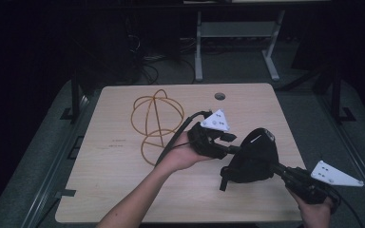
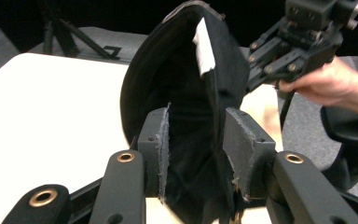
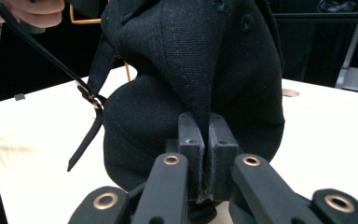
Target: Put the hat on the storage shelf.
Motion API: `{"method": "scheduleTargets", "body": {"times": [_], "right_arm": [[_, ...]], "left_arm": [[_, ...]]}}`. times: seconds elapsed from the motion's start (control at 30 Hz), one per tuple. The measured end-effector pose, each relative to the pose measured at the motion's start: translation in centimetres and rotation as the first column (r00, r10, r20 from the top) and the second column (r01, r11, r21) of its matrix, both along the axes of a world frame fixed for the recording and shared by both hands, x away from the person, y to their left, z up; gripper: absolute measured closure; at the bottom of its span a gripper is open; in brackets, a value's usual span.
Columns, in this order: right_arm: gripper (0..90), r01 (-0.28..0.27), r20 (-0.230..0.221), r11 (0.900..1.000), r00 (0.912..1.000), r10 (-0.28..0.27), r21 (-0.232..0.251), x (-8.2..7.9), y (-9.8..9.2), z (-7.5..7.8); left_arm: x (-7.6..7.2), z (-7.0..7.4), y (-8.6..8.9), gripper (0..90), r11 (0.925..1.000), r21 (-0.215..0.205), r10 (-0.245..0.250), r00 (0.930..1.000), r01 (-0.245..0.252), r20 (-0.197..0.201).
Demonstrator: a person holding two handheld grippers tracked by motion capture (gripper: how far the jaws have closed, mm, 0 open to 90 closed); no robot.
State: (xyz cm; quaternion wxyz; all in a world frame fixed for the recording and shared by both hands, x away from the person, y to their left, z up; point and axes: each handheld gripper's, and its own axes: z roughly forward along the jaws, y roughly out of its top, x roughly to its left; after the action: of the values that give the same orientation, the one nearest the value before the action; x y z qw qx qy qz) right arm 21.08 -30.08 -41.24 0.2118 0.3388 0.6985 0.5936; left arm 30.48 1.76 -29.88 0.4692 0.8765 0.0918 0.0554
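Both grippers on the cap (image 1: 254, 159): right gripper (image 3: 206, 154) must stay clamped on fabric while my left gripper (image 2: 196, 154), jaws parted, regrips its rim.

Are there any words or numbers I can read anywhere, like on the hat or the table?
No text here can be read.
Black cap: a white tag is sewn inside; no letters can be made out on it.
Table: a small dark mark near the wire ball, too small and blurred to read.
Grey plates on the grippers: holes, no writing.
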Motion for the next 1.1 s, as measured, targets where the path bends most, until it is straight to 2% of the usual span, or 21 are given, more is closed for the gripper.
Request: {"method": "scheduleTargets", "body": {"times": [0.1, 0.17, 0.23, 0.3, 0.5, 0.73, 0.87, 1.0, 1.1], "right_arm": [[86.6, -0.002, 0.006, 1.0, 1.0, 0.002, -0.001, 0.0, 0.0, 0.5], [86.6, -0.005, 0.005, 1.0, 1.0, 0.005, 0.003, 0.0, 0.0, 0.9], [86.7, -0.014, 0.0, 1.0, 0.9999, 0.014, 0.015, 0.1, 0.0, 1.3], [86.7, -0.024, -0.009, 0.999, 0.9997, 0.024, 0.025, 0.3, 0.1, 1.6], [86.7, -0.037, -0.038, 0.999, 0.9986, 0.037, 0.004, 1.1, 0.4, 2.8], [86.7, -0.056, -0.052, 0.998, 0.9971, 0.055, -0.014, 2.2, 0.8, 4.5], [86.7, -0.065, -0.053, 0.997, 0.9966, 0.064, -0.028, 2.8, 1.0, 5.3], [86.7, -0.072, -0.064, 0.997, 0.9955, 0.07, -0.034, 3.5, 1.1, 6.1], [86.8, -0.085, -0.063, 0.996, 0.9946, 0.083, -0.035, 3.9, 1.3, 6.8]], "left_arm": [[-0.6, -0.4, 1.4, 56.8, 0.9999, -0.016, 0.002, 1.0, -0.002, 0.0], [-1.0, -0.8, 2.2, 56.0, 0.9999, -0.009, 0.011, 0.9998, -0.011, 0.018], [-1.3, -1.3, 3.0, 55.3, 0.9999, -0.008, 0.009, 0.9999, -0.009, 0.012], [-1.6, -1.9, 3.6, 54.6, 0.9998, 0.0, 0.02, 0.9997, -0.02, 0.011], [-2.2, -4.3, 5.3, 53.0, 0.9995, 0.017, 0.026, 0.9997, -0.026, 0.004], [-2.5, -6.4, 6.5, 51.1, 0.9985, 0.041, 0.036, 0.9993, -0.035, -0.01], [-2.7, -7.3, 7.0, 50.0, 0.9982, 0.047, 0.039, 0.9992, -0.038, -0.005], [-2.9, -8.6, 7.5, 42.9, 0.9963, 0.057, 0.064, 0.9979, -0.064, 0.006], [-3.1, -9.4, 7.9, 42.7, 0.9958, 0.059, 0.071, 0.9975, -0.071, -0.002]]}}
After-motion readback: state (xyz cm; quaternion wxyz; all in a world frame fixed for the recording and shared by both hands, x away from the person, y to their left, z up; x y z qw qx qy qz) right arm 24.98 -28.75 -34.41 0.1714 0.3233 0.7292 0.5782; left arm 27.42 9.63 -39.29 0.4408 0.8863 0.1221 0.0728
